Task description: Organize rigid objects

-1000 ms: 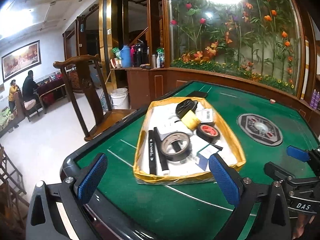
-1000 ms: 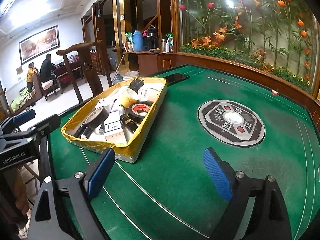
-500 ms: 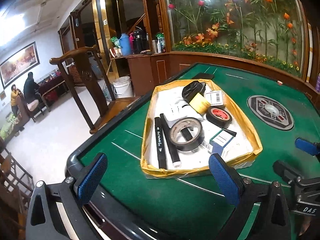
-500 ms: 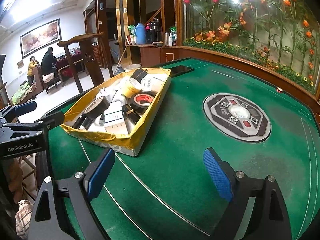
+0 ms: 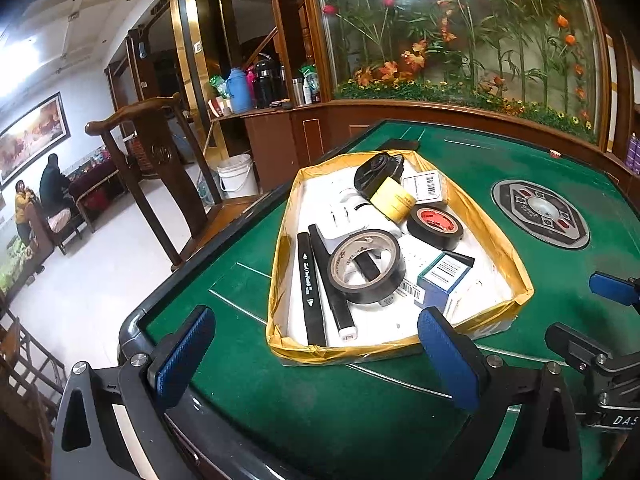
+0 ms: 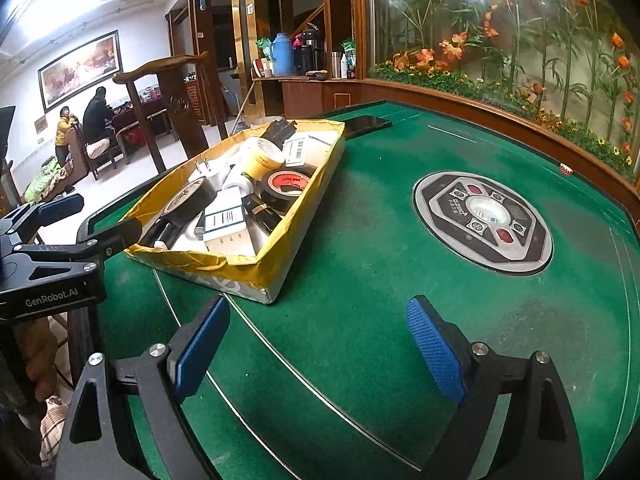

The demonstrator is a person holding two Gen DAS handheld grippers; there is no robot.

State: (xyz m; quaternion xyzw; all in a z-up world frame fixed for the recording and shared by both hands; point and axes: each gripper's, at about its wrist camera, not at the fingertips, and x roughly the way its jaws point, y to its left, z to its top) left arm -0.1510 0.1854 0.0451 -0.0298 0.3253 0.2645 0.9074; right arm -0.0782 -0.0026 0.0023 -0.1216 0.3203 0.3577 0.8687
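A shallow box with yellow-taped rim (image 5: 502, 248) (image 6: 280, 240) sits on the green table. It holds a black tape roll (image 5: 366, 266), a red-cored tape roll (image 5: 435, 222) (image 6: 286, 184), a yellow tape roll (image 5: 394, 200) (image 6: 262, 156), two black markers (image 5: 310, 288), a blue-and-white small box (image 5: 442, 280), a white plug and labelled cartons. My left gripper (image 5: 316, 354) is open and empty just in front of the box's near edge. My right gripper (image 6: 318, 346) is open and empty over bare felt, right of the box.
The green mahjong table (image 6: 360, 320) has a round control panel (image 6: 482, 222) at its centre and a dark phone (image 6: 366, 124) behind the box. A wooden chair (image 5: 160, 168) stands at the table's left. A wooden ledge with flowers runs behind.
Both grippers have moved closer to the box, and the view has tilted down onto it. Both stay open. Nothing in the box has moved.
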